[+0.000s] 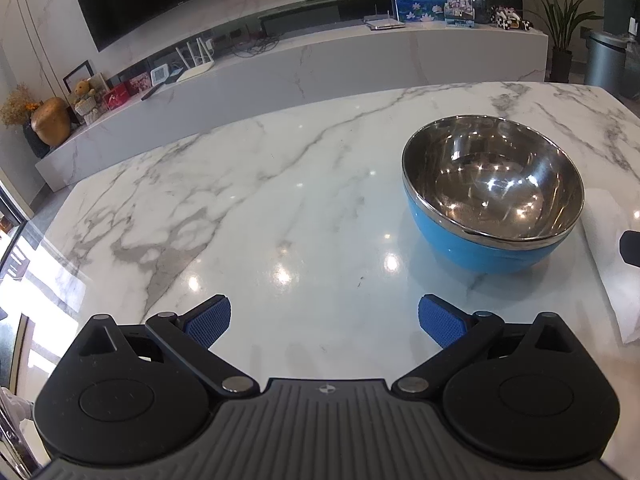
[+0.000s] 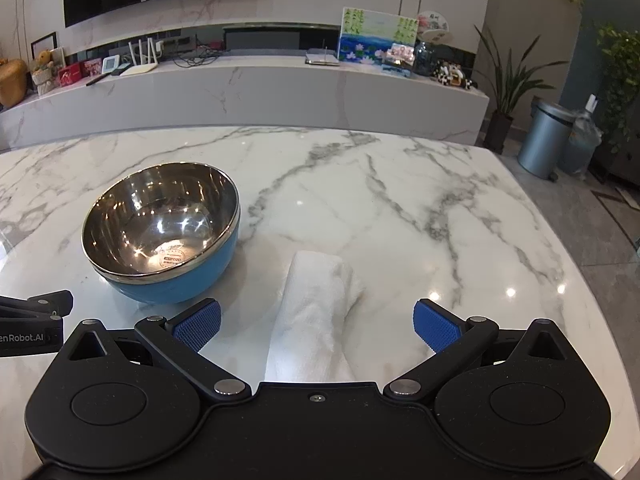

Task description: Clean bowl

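Observation:
A bowl (image 1: 494, 192) with a blue outside and a shiny steel inside stands upright on the marble table (image 1: 240, 200). In the right wrist view the same bowl (image 2: 162, 236) sits front left, with a rolled white towel (image 2: 316, 312) lying just to its right. My right gripper (image 2: 316, 326) hovers open above the near end of the towel, its blue pads (image 2: 436, 326) wide apart and touching nothing. My left gripper (image 1: 324, 322) is open over bare marble, left of and nearer than the bowl. The towel (image 1: 612, 264) shows at the right edge of the left wrist view.
The left gripper's body (image 2: 32, 320) pokes in at the left edge of the right wrist view. Beyond the table runs a low marble console (image 2: 240, 88) with a painting, a router and ornaments. A bin (image 2: 548, 140) and potted plants stand on the floor at the right.

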A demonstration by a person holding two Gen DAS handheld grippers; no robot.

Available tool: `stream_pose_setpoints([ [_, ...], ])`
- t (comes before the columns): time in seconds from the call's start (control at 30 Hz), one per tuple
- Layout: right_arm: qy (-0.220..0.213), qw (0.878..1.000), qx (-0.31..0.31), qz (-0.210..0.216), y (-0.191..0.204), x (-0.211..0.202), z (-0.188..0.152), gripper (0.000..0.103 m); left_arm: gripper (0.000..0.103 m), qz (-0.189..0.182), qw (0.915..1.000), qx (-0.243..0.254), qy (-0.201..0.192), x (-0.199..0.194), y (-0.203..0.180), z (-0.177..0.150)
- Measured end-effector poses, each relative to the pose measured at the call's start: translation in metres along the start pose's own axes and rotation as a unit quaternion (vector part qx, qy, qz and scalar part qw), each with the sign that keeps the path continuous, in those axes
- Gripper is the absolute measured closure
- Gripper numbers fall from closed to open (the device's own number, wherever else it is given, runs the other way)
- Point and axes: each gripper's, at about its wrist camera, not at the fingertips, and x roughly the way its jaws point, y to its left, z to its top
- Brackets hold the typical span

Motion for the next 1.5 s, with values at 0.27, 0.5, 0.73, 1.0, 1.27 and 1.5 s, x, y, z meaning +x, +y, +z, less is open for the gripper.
stream_pose_setpoints([
  [0.27,0.013,1.000,0.014,0.013,-0.003,0.004,0.002,0.001,0.004,-0.018,0.9995,-0.025,0.008,0.008,0.012,-0.005],
  [0.5,0.007,1.000,0.009,0.008,-0.002,0.000,0.000,0.001,0.004,-0.018,0.9990,-0.029,0.028,0.009,0.005,-0.001],
  [0.73,0.013,1.000,0.008,0.010,-0.002,0.002,-0.001,0.001,0.004,-0.027,0.9985,-0.035,0.033,0.010,0.004,0.000],
  [1.0,0.014,1.000,0.005,0.011,0.000,0.002,-0.002,0.001,0.004,-0.026,0.9985,-0.035,0.032,0.011,0.005,-0.001],
  [1.27,0.017,1.000,0.002,0.010,0.000,0.003,-0.003,0.001,0.004,-0.028,0.9984,-0.036,0.033,0.012,0.006,-0.001],
  [1.5,0.017,1.000,-0.002,0.010,0.002,0.004,-0.003,0.001,0.004,-0.029,0.9987,-0.028,0.032,0.011,0.006,-0.001],
])
